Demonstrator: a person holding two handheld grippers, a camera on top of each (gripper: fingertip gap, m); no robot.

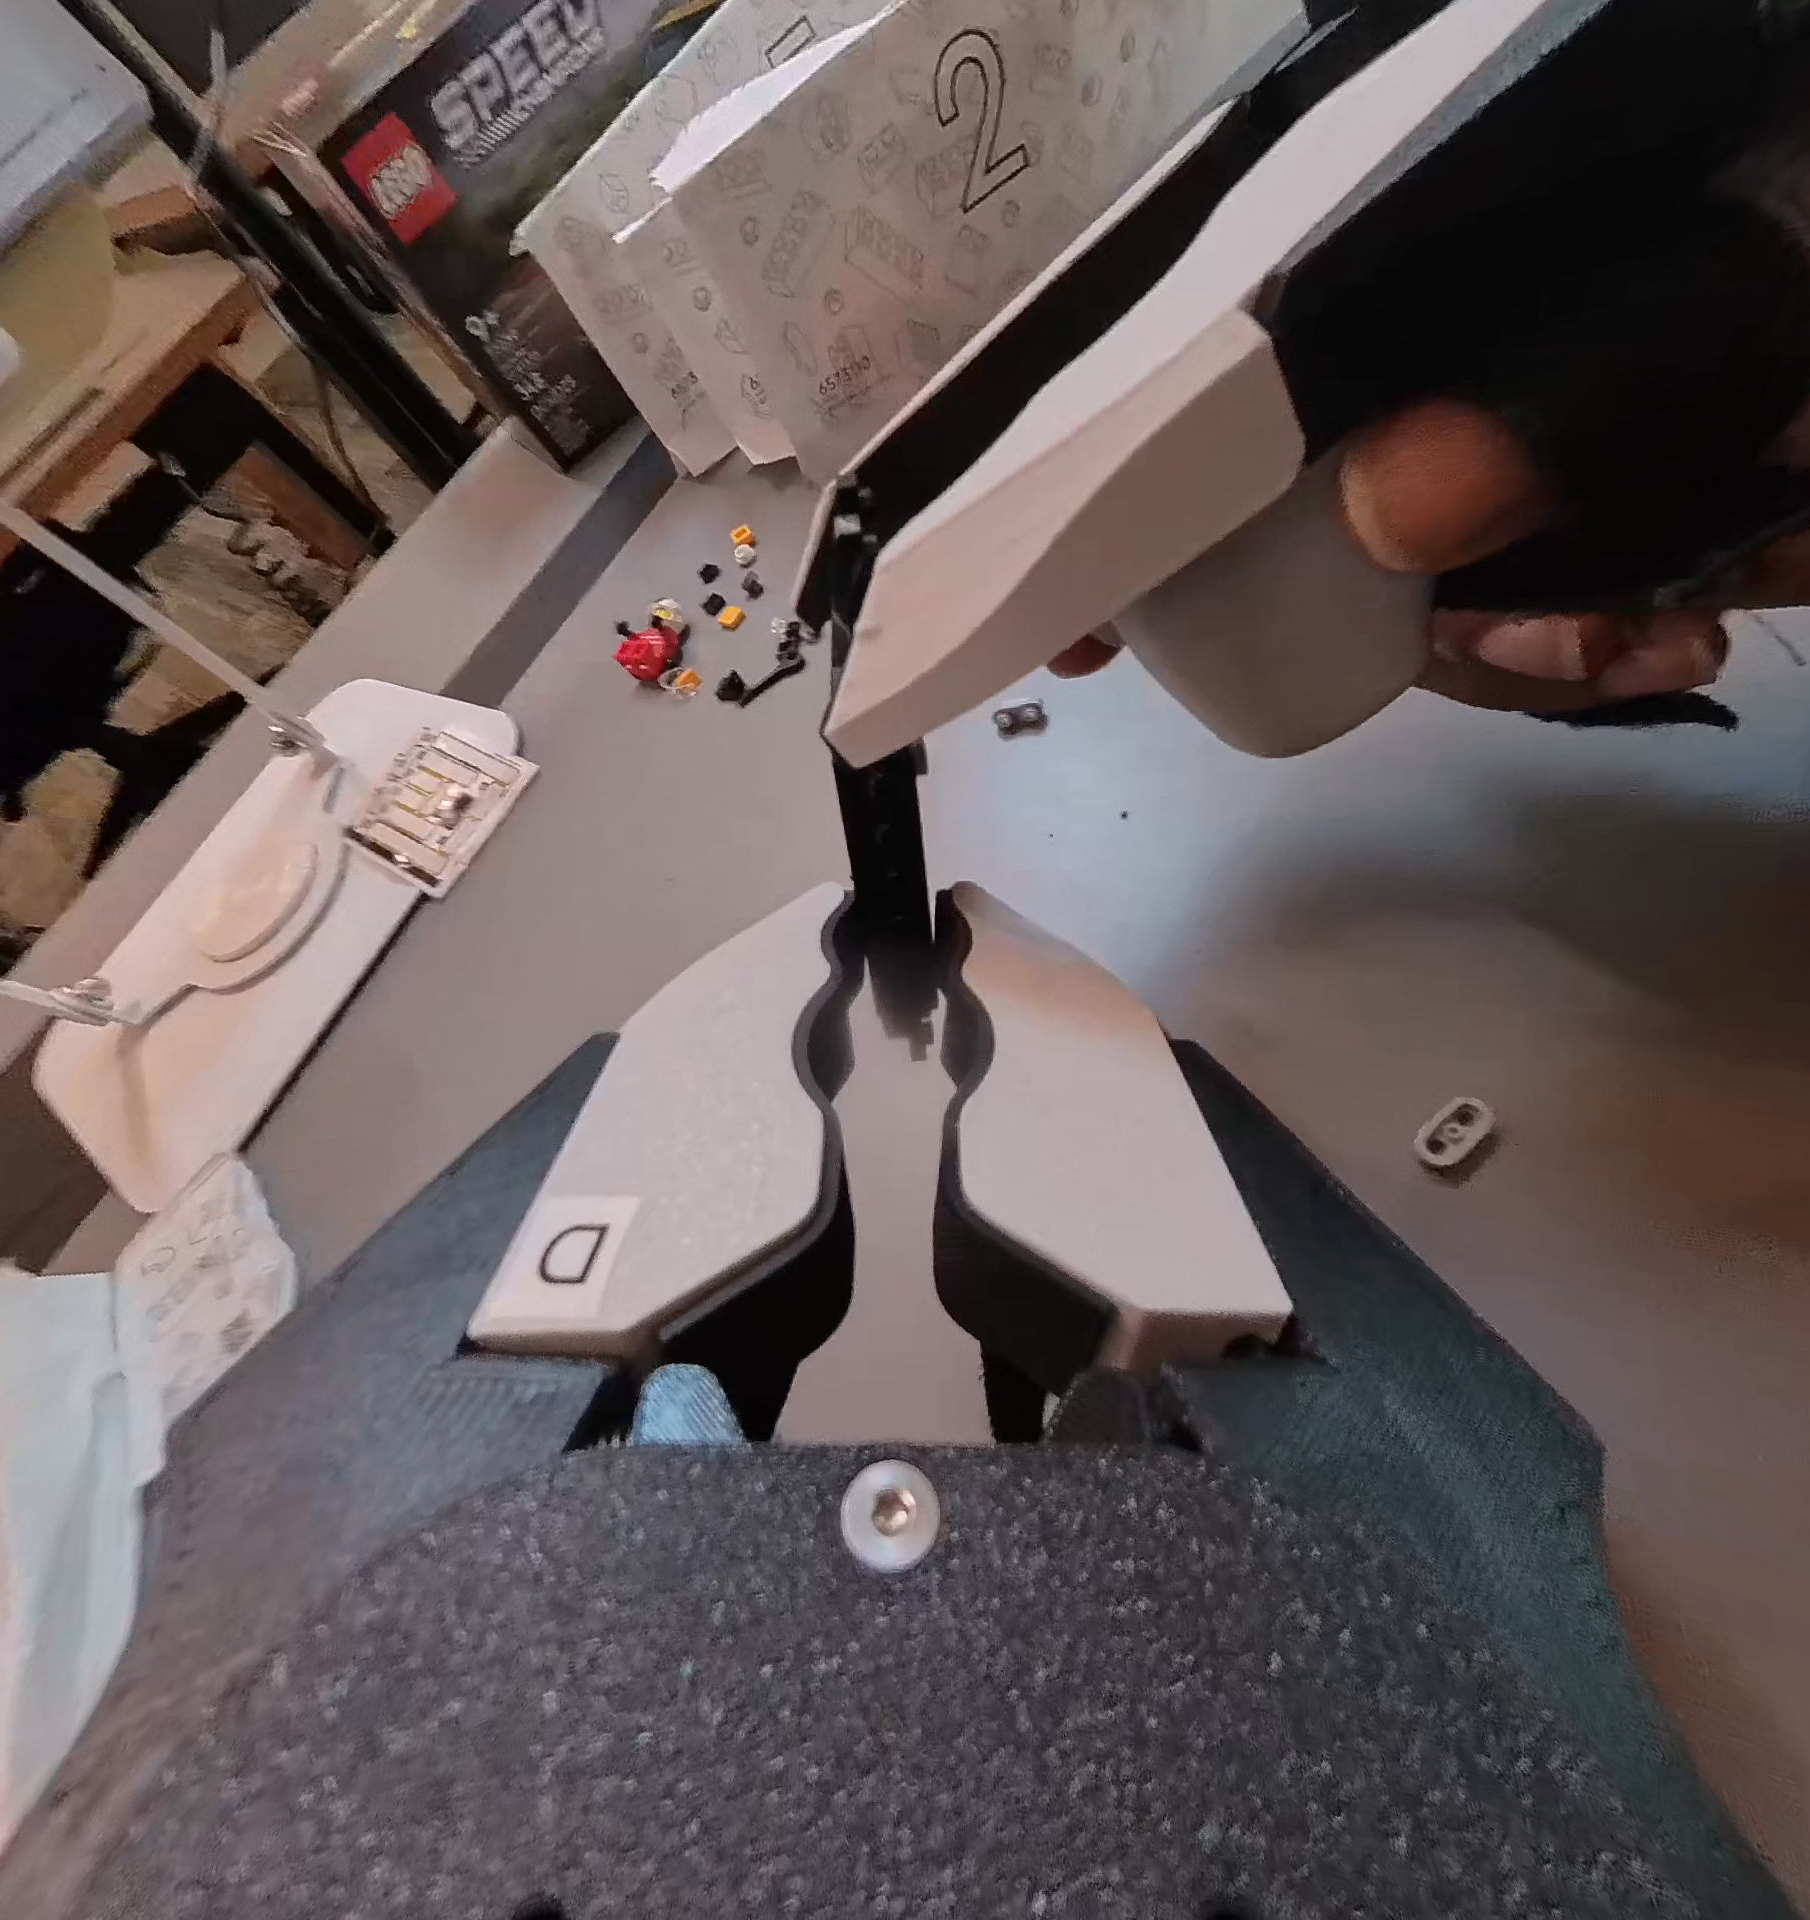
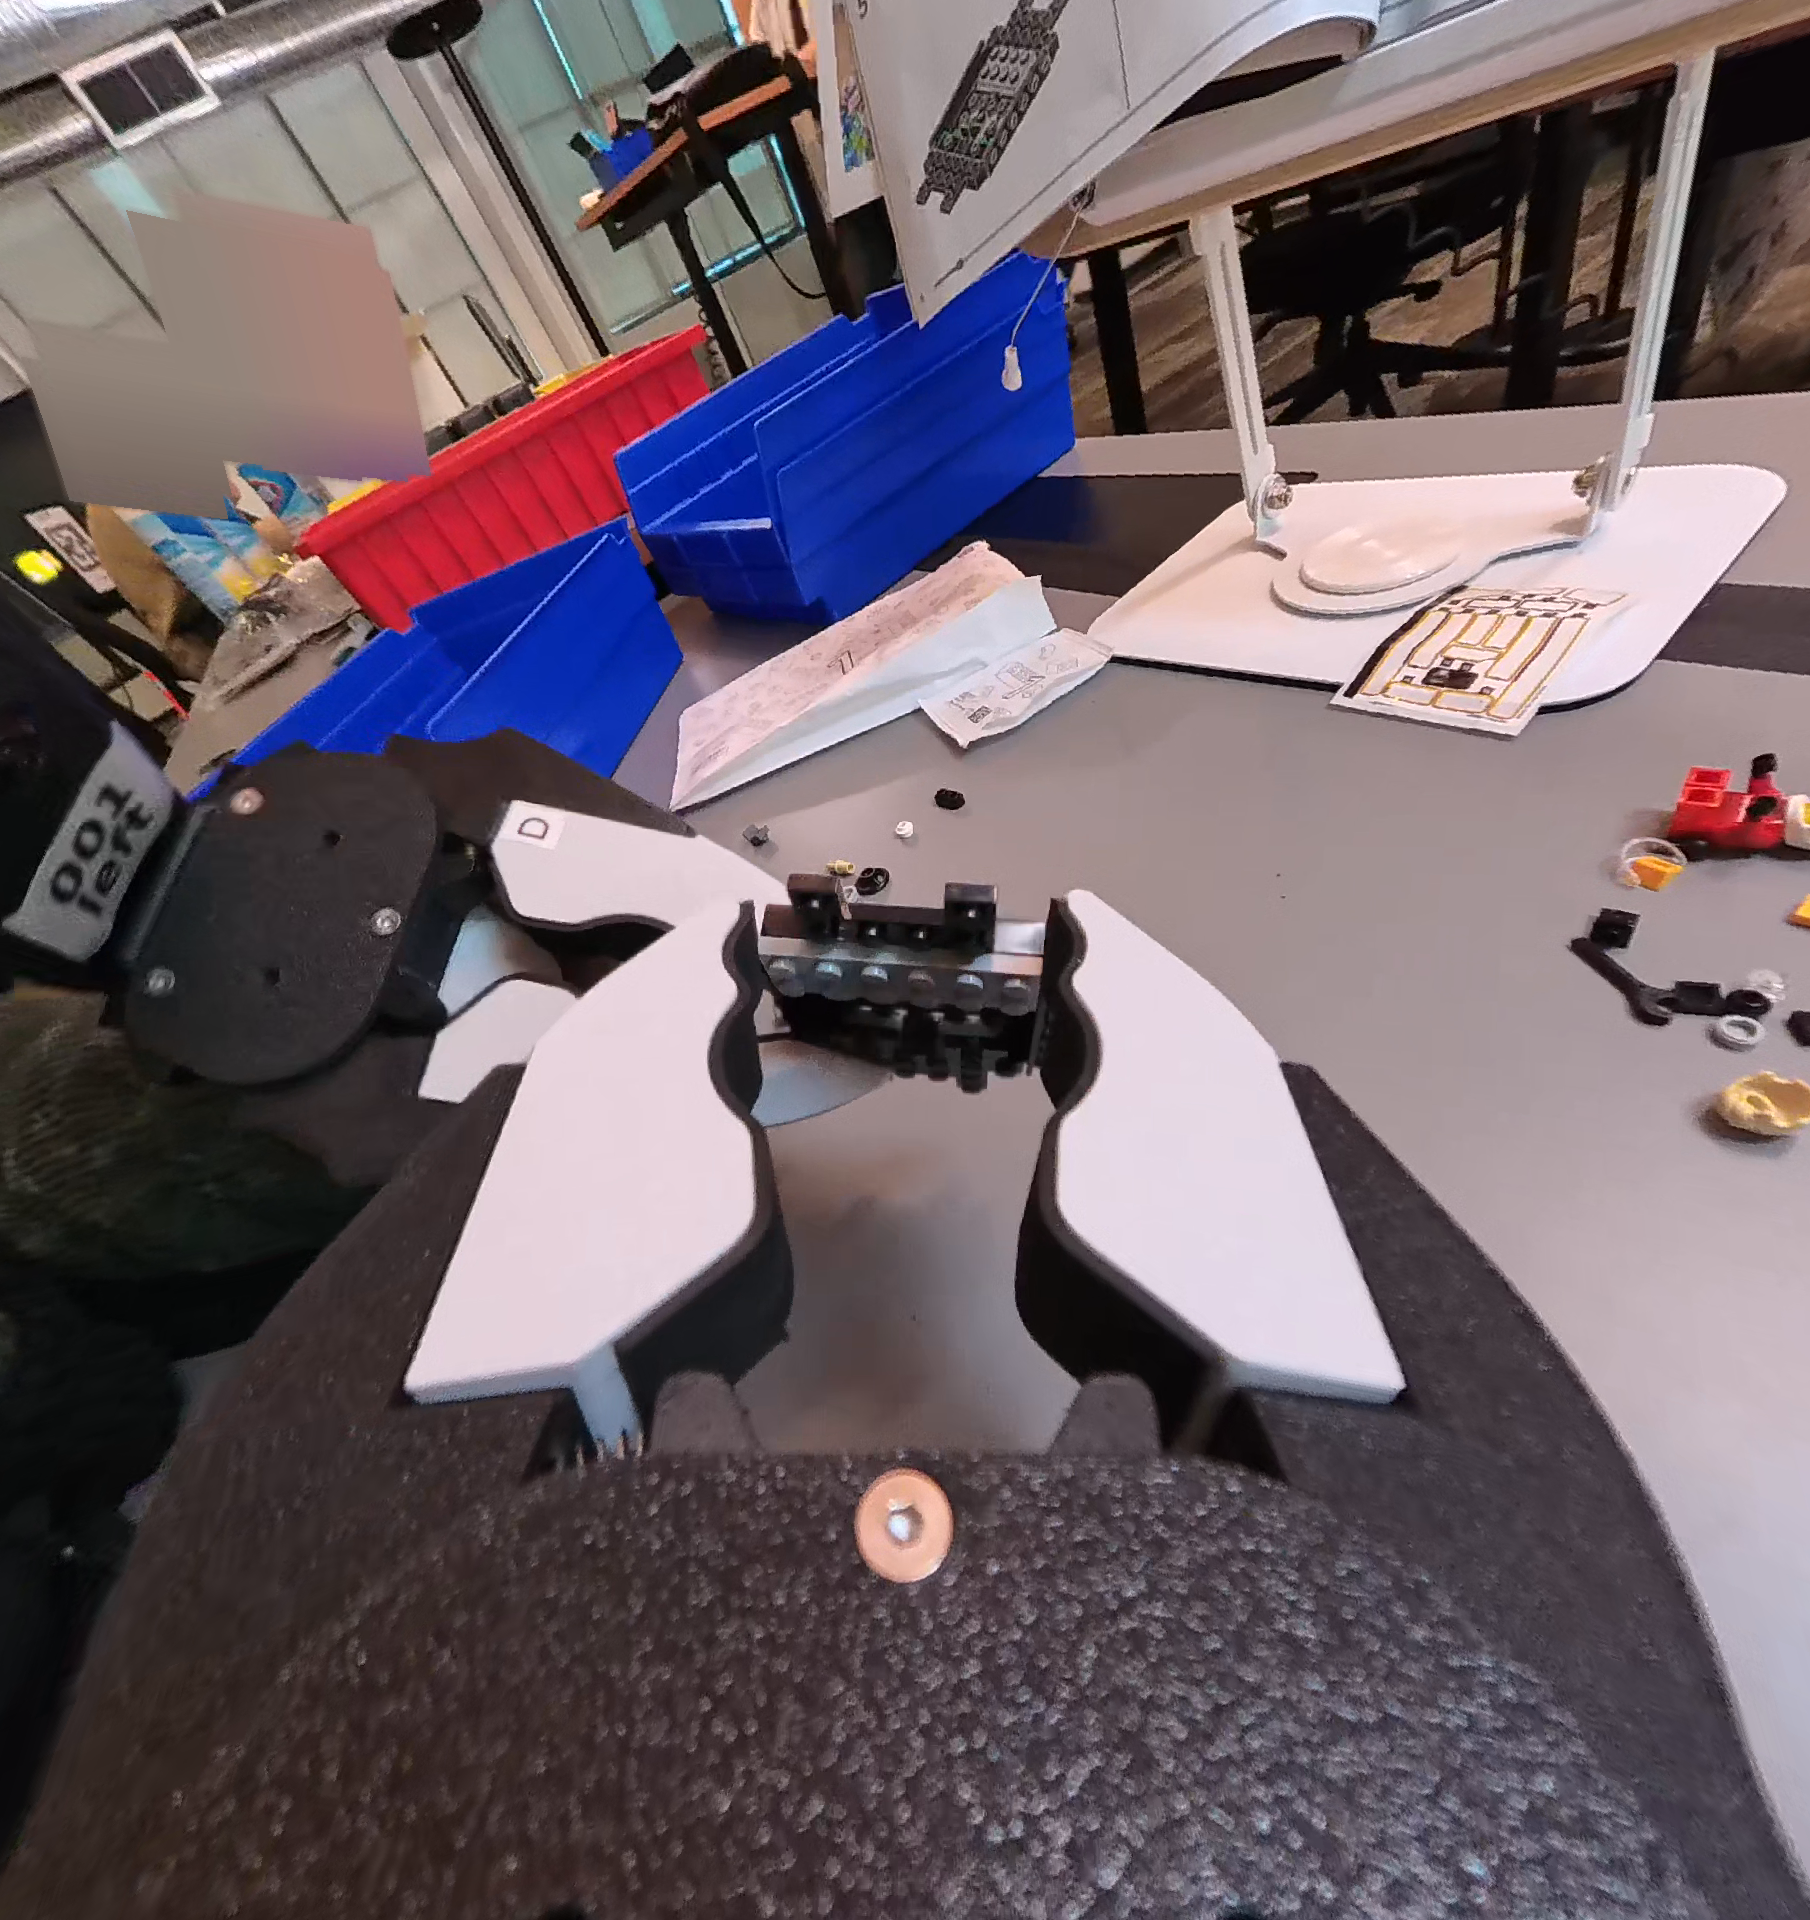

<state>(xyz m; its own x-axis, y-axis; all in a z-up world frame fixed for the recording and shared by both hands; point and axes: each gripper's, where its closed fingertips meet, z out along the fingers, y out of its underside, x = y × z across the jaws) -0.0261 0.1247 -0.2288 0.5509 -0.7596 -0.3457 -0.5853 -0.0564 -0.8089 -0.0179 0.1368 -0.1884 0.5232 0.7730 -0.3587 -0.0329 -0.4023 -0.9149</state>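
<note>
A black-and-grey brick assembly (image 2: pixel 901 982) sits clamped edge-on between both grippers' jaws.

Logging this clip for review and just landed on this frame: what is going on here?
A person holds hand-held tongs in each hand over a grey table. Both pairs grip the same black and grey brick assembly: the left tongs are closed on its thin edge, and the right tongs span its length, pads against both ends. Loose small bricks, paper bags, blue bins and a white stand carrying an instruction booklet lie around.
</note>
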